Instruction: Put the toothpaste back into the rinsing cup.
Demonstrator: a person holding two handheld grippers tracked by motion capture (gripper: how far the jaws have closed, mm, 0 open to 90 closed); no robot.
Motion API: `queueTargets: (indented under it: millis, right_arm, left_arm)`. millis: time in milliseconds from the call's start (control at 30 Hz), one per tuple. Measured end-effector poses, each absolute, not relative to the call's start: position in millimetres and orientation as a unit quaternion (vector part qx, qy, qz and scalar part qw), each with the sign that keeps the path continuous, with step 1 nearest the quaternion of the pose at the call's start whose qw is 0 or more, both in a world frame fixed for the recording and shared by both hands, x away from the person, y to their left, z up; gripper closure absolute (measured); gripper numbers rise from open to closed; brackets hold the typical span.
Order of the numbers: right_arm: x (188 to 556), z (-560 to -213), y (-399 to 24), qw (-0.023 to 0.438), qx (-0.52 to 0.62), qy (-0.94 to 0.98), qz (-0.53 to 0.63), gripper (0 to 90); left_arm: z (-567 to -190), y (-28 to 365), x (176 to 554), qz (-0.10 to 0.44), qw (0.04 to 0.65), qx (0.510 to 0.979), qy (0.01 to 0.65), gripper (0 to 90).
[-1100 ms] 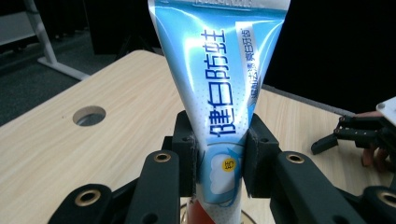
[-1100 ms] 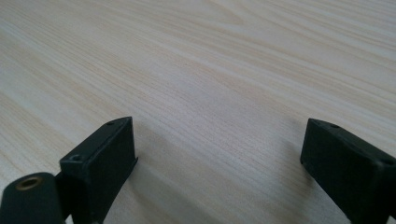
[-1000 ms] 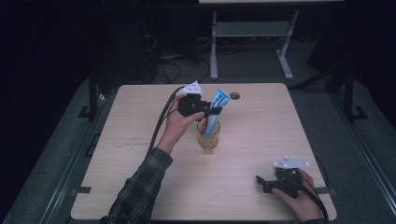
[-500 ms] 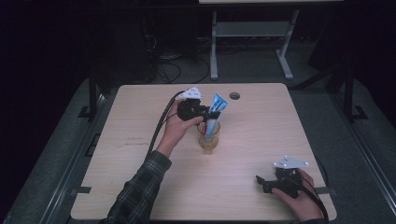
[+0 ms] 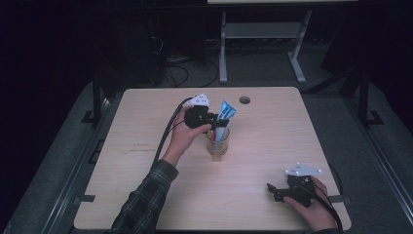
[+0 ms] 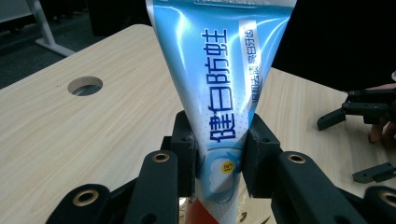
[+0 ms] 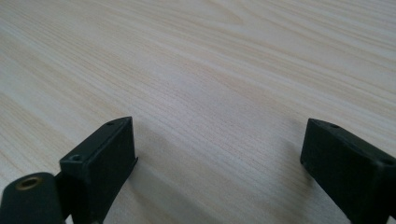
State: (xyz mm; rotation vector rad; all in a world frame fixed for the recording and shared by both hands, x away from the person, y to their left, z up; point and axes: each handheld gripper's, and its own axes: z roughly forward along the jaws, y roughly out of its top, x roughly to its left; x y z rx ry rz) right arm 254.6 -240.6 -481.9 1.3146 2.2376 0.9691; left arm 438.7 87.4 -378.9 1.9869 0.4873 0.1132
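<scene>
- Pale wood-grain table (image 5: 146, 185), bare apart from items below; round cable hole (image 5: 244, 100) near far edge. No edge risk, cup sits mid-table.
- Clear glass cup (image 5: 217, 144), upright, centre of table, just beside person's left hand. Looks light and nothing steadies it: any sideways pull on the tube prob tips or drags it.
- Blue/white toothpaste tube (image 6: 219, 84) stands crimped end up, lower end inside cup, leaning toward far right. Red part at its bottom in left gripper view, can't tell if cap.
- Left tool (image 5: 208, 118): pinching tube low down, jaws pressed on both flat faces. Soft, glossy body, so could slip, or paste squeezed if grip tightens.
- Right tool (image 5: 281, 190): jaws wide apart, holding nothing, low over table at near right, well apart from cup. Too far to brace the cup if it goes.
</scene>
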Motion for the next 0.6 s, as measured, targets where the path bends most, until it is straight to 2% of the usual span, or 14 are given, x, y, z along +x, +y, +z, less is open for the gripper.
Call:
queueTargets:
  millis: [300,600]
  right_arm:
    - [254.5,-482.0,-240.6,0.184,0.467,0.794,0.344,9.5]
    - [254.5,-482.0,-240.5,0.184,0.467,0.794,0.344,9.5]
  left_arm:
    - [-379.3,87.3,440.1,0.040,0.528,0.821,0.212,65.2]
    - [-368.4,95.3,437.8,0.066,0.518,0.824,0.221,47.2]
